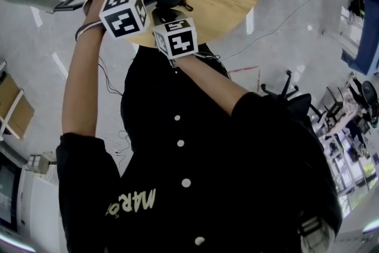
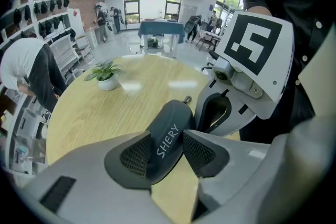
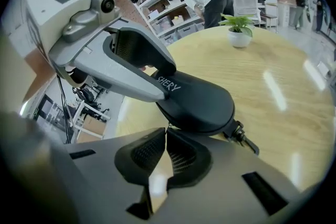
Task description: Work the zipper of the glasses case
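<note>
**Dark hard-shell case: slip and snag hazards at the zipper**

The glasses case point(image 2: 173, 123) is clamped between the left gripper's point(image 2: 168, 139) fingers point(image 2: 137, 153), which bear on its two broad faces at mid-length, above the desk point(image 3: 273, 92) edge. The right gripper's point(image 3: 165, 132) fingers point(image 3: 149, 152) are drawn together at the tips directly under the case's seam. Whether a zipper pull sits between them is too small to tell.

Risk: a tug along the seam may slide the smooth shell out of the left fingers, or the right tips may slip off. The snap hook point(image 3: 244, 136), just beside the right fingers, could snag.

The case shows no opening, and its contents are unseen. Well beyond the fingers, a pot point(image 3: 240, 39) holds a green plant.
</note>
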Tool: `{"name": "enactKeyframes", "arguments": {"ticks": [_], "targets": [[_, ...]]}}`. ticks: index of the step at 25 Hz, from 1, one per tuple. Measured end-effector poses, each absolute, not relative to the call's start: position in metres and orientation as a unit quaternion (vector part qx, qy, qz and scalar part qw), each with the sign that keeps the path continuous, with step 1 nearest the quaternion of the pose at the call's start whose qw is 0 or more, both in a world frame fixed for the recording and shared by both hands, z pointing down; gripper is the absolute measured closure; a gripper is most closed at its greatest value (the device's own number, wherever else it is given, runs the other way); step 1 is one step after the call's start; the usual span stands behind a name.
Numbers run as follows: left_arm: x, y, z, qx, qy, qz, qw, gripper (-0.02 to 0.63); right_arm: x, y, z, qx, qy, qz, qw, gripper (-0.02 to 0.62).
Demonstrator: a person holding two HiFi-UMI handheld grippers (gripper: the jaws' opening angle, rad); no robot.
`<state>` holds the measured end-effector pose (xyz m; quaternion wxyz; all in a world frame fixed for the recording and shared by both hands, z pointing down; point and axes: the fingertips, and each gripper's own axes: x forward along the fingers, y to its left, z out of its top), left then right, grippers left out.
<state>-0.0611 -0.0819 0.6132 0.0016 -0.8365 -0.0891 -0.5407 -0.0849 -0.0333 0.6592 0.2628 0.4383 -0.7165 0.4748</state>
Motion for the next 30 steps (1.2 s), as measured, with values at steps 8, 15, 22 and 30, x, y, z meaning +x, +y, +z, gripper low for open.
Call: {"name": "enactKeyframes", "arguments": {"ticks": [8, 15, 22, 30], "targets": [[-0.062, -0.081, 0.614, -0.844, -0.080, -0.530, 0.006, 0.420, -0.103, -0.044, 0.656, 0.445, -0.716, 0.491, 0.218, 0.576], [-0.063, -0.079, 0.613, -0.850, -0.060, -0.523, 0.019, 0.420, -0.106, -0.040, 0.658, 0.424, -0.740, 0.469, 0.228, 0.558], [-0.066, -0.082, 0.602, -0.866, 0.021, -0.499, 0.033, 0.417, -0.087, -0.019, 0.642, 0.373, -0.780, 0.424, 0.269, 0.462], [-0.087, -0.071, 0.587, -0.877, 0.152, -0.456, -0.019, 0.414, -0.027, -0.027, 0.603, 0.342, -0.832, 0.275, 0.340, 0.445]]}}
